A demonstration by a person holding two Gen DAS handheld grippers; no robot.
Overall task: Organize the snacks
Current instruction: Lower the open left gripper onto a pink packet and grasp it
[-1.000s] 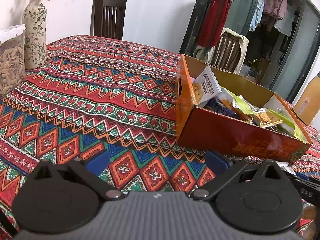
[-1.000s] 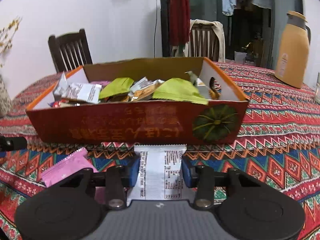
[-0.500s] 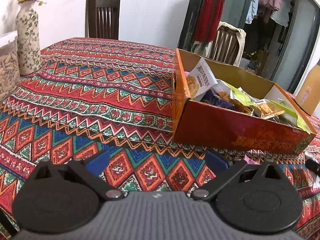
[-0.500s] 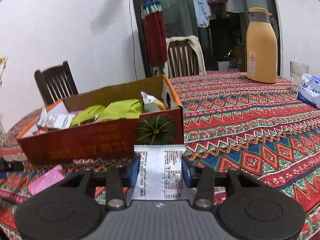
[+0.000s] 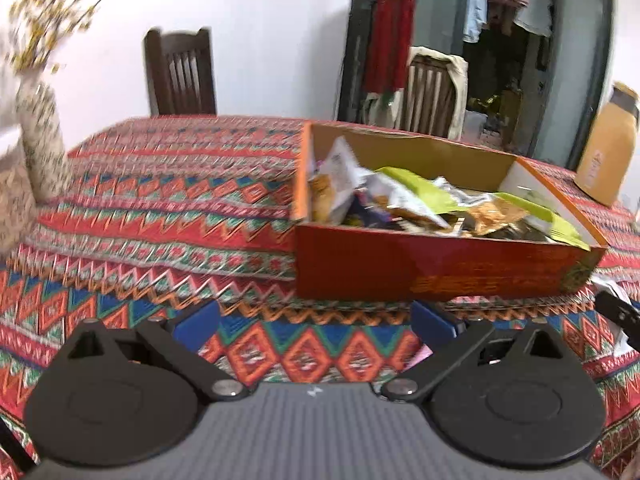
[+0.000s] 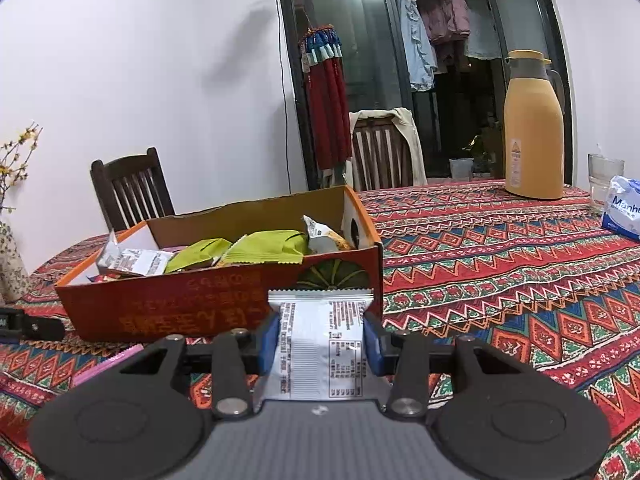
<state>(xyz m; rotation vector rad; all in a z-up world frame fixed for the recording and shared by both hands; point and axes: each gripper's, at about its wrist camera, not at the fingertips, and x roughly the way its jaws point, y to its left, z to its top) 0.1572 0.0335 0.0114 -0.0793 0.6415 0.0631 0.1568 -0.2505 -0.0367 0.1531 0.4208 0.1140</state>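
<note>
An orange-red cardboard box (image 5: pixel 440 268) (image 6: pixel 192 308) holds several snack packets, green, white and brown. My right gripper (image 6: pixel 320 340) is shut on a white snack packet (image 6: pixel 320 344) with printed text, held just in front of the box's near right corner. My left gripper (image 5: pixel 316 324) is open with nothing between its blue pads, hovering over the patterned tablecloth (image 5: pixel 160 216) in front of the box's left end. A pink packet (image 6: pixel 106 364) lies on the cloth near the box's front wall. The left gripper's tip (image 6: pixel 24 324) shows at the left edge of the right wrist view.
A flower vase (image 5: pixel 42 136) stands at the table's far left. A tan thermos jug (image 6: pixel 534 128), a glass (image 6: pixel 604 180) and a tissue pack (image 6: pixel 624 212) stand at the far right. Wooden chairs (image 6: pixel 132 188) line the far side.
The right gripper swung right with the white packet, so the box now sits to its left and the jug is in view. The left gripper rolled and shifted, bringing the box nearer the middle.
</note>
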